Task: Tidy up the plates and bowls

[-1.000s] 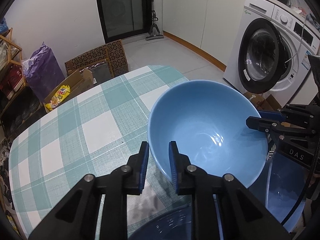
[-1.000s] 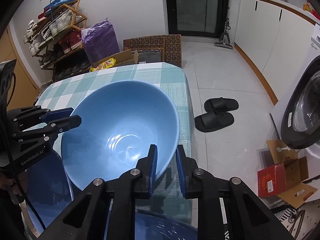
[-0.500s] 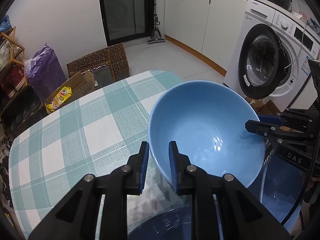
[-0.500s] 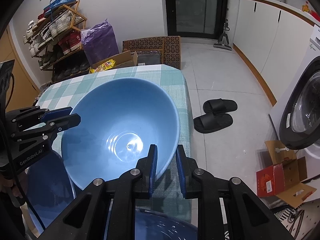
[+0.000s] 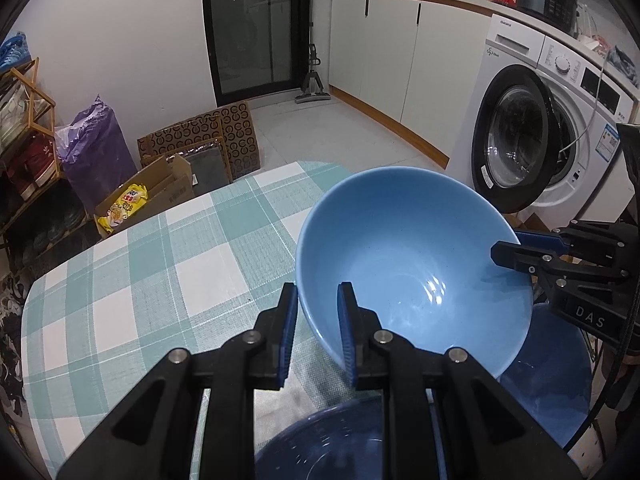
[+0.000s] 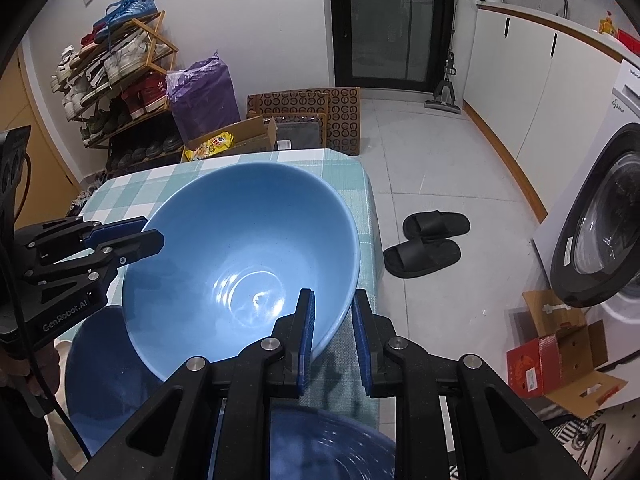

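While both grippers clamp opposite rim sections, the light blue bowl (image 5: 416,264) has risen slightly since a second ago, clear of the checked table (image 5: 132,280); left gripper (image 5: 318,334) at 6 o'clock, right gripper (image 6: 334,336) at 3 o'clock; judged: transfer toward the dark blue dishes (image 6: 108,364).

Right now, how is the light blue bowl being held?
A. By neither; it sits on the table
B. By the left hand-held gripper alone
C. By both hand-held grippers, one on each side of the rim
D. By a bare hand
C: the left hand-held gripper and the right hand-held gripper each pinch opposite sides of the light blue bowl rim.
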A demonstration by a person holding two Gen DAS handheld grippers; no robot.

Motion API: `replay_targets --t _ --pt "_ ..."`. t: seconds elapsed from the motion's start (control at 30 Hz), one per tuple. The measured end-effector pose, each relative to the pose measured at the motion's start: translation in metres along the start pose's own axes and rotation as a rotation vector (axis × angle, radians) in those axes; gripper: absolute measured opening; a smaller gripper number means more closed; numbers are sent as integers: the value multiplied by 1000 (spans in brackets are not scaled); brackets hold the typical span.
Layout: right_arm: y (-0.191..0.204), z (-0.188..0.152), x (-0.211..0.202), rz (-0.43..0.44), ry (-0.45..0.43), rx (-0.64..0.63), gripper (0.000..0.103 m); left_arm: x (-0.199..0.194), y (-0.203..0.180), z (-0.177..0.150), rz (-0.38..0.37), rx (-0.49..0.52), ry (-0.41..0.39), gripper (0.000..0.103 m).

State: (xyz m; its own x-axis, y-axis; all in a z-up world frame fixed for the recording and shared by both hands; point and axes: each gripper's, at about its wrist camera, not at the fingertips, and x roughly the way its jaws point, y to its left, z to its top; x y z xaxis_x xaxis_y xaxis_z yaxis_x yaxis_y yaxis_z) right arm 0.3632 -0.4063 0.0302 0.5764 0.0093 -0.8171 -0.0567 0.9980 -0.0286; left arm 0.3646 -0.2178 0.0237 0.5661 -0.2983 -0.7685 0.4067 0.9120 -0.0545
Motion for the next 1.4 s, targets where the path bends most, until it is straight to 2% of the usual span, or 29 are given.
replay_targets --t 0.97,1.4 --pt "23 1 -89 10 -106 -37 19 -68 4 -4 10 -11 -94 18" --pt "46 -7 -115 37 -133 -68 19 -98 19 -22 23 -33 -120 18"
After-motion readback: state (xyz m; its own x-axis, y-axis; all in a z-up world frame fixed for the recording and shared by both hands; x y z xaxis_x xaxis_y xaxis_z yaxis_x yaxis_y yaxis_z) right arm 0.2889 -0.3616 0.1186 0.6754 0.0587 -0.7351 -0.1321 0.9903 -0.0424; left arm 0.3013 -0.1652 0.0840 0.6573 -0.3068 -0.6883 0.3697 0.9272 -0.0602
